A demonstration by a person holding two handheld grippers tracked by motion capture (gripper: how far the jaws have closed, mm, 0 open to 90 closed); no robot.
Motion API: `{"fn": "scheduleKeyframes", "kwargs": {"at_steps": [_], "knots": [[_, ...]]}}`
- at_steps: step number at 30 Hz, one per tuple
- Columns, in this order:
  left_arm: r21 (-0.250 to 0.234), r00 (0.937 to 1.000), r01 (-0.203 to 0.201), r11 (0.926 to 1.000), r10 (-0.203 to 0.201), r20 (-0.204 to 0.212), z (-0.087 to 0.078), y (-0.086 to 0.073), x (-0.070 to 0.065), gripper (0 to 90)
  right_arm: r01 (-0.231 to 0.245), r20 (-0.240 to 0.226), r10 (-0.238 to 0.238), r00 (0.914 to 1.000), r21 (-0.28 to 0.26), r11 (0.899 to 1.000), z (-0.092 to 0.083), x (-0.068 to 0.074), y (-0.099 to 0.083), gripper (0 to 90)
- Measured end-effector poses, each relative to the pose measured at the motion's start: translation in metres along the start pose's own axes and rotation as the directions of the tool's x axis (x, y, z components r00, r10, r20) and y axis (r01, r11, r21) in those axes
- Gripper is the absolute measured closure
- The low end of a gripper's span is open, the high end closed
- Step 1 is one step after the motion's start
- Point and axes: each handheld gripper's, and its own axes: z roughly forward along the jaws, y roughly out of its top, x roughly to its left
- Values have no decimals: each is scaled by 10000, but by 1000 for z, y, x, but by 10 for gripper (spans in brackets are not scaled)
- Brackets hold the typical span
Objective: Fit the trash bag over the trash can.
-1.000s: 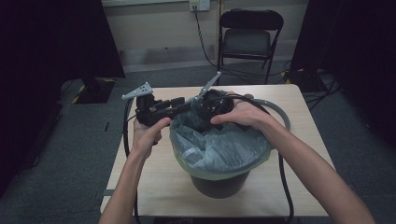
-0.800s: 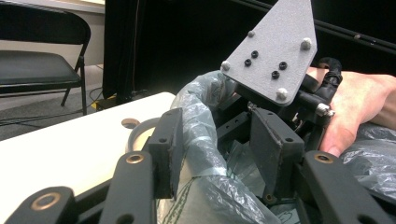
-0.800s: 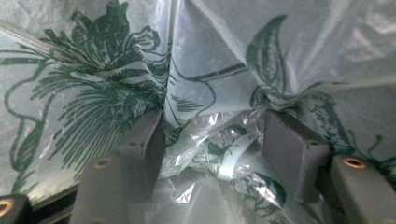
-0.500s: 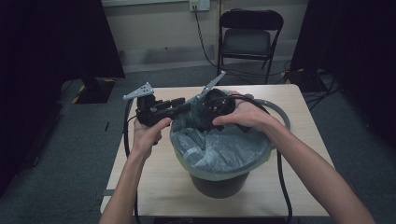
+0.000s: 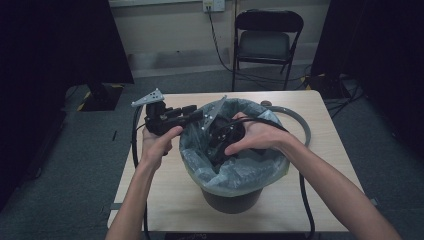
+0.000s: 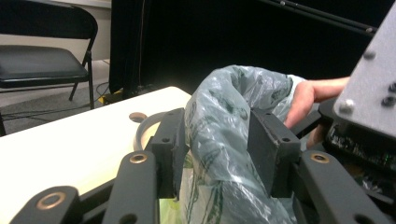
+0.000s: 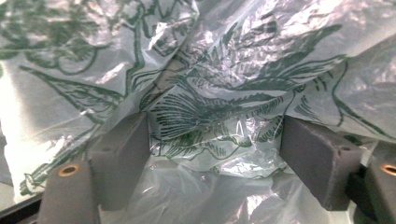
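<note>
A black bin (image 5: 230, 200) stands on the table, lined with a clear plastic bag (image 5: 240, 172) printed in green. My left gripper (image 5: 192, 116) is at the bin's left rim, and in the left gripper view its jaws (image 6: 212, 140) are shut on a bunched fold of the bag (image 6: 224, 116). My right gripper (image 5: 215, 150) reaches down inside the bin, with a hand over it. Seen from the right gripper view, the right gripper (image 7: 215, 154) stands wide open, and the crinkled bag (image 7: 210, 70) lies just ahead of its pads.
The light wooden table (image 5: 150, 200) carries a looping grey cable (image 5: 300, 125) behind and to the right of the bin. A black folding chair (image 5: 267, 40) stands beyond the table's far edge. Dark curtains hang on both sides.
The right gripper has dropped from the bin's far rim down into the bag. The left gripper has kept its hold at the left rim.
</note>
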Motion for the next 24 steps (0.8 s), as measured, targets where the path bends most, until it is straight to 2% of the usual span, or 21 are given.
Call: {"fn": "scheduleKeyframes", "kwargs": {"at_steps": [4, 8, 9, 11, 14, 15, 17, 18, 21, 23, 24], "knots": [[-45, 10000, 39, 10000, -39, -7, -1, 1, 0, 560, -260, 236, 274, 9993, -584, 9980, -8, -6, 3, 234], [0, 10000, 26, 10000, -26, -8, 0, 1, 1, 558, -282, 403, 335, 9986, -1250, 9918, -19, -14, 7, 246], [-11, 10000, 44, 10000, -44, -18, 0, 1, 1, 556, -257, 594, 334, 9977, -1260, 9917, -18, -17, 8, 246], [-47, 10000, 39, 10000, -39, -29, -1, 1, 1, 555, -198, 1048, 293, 9941, -909, 9957, -14, -25, 7, 245], [-81, 10000, 5, 10000, -6, -83, -1, 1, 0, 532, -298, 1280, 386, 9910, -705, 9971, -9, -33, 7, 243], [-57, 9998, -47, 10000, 45, -192, -1, 1, 0, 518, -439, 1403, 536, 9887, -711, 9965, -9, -36, 6, 238], [-117, 9997, -52, 9999, 49, -237, -2, 1, 0, 498, -789, 1572, 867, 9838, -552, 9954, -7, -43, 5, 302], [-151, 9998, -38, 9999, 35, -215, -2, 2, 0, 494, -853, 1713, 891, 9812, -300, 9959, -4, -43, 4, 298], [-209, 9998, -64, 9998, 59, -211, -3, 1, -1, 489, -724, 1793, 664, 9816, 271, 9970, 1, -41, 1, 246], [-237, 9996, -28, 9997, 22, -287, -3, 1, -1, 486, -798, 1732, 751, 9820, 203, 9966, -2, -40, 1, 246], [-225, 9996, -43, 9997, 36, -297, -3, 1, -1, 486, -785, 1656, 788, 9830, -84, 9969, -5, -39, 2, 250]]}}
